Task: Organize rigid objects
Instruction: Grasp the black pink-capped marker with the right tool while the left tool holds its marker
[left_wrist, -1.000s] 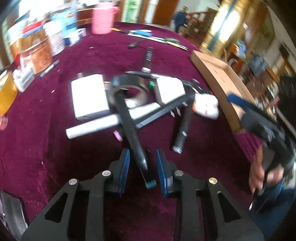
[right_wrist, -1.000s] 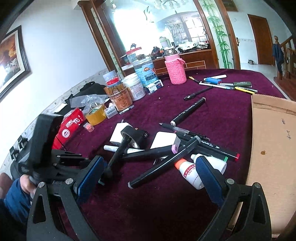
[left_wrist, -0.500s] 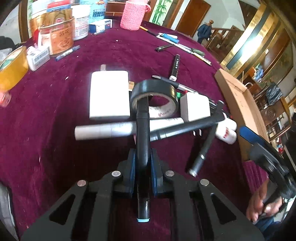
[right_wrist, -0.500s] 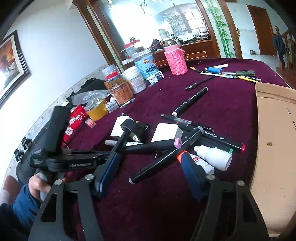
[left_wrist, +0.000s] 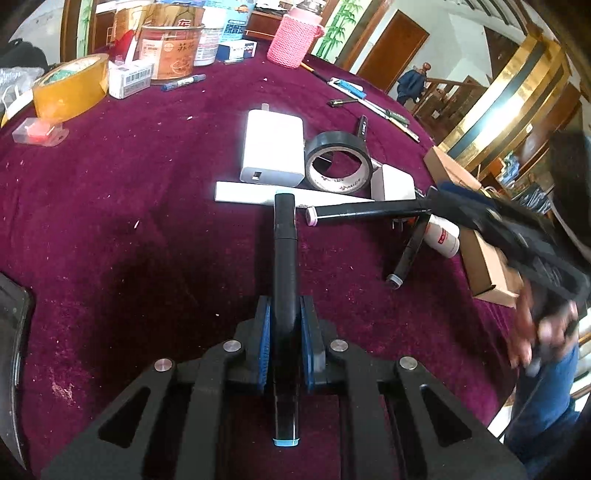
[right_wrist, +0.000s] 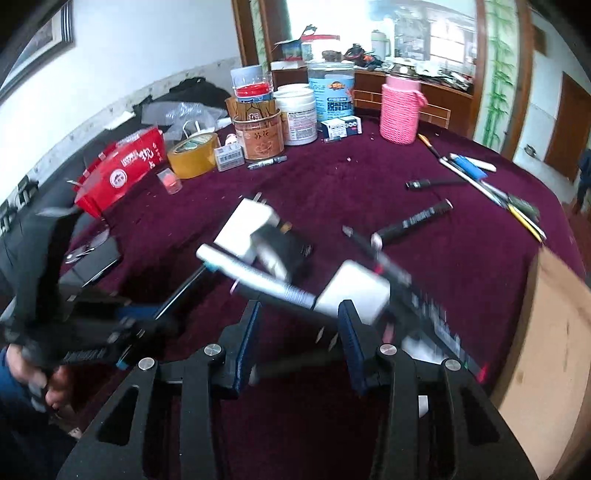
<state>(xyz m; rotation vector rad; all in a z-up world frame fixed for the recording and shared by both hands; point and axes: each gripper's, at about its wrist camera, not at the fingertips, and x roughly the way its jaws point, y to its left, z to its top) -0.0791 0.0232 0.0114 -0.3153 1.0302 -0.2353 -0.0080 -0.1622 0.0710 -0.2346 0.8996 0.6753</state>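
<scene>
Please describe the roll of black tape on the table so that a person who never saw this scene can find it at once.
Look at the dark red tablecloth, near its middle, where the white things lie together. Just right of the flat white charger lies the black tape roll, flat, its hole facing up. Unlike the bigger yellow tape roll at the far left, it is black outside and whitish inside.

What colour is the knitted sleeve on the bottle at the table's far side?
Pink knitted sleeve, clearest in the right wrist view.
</scene>
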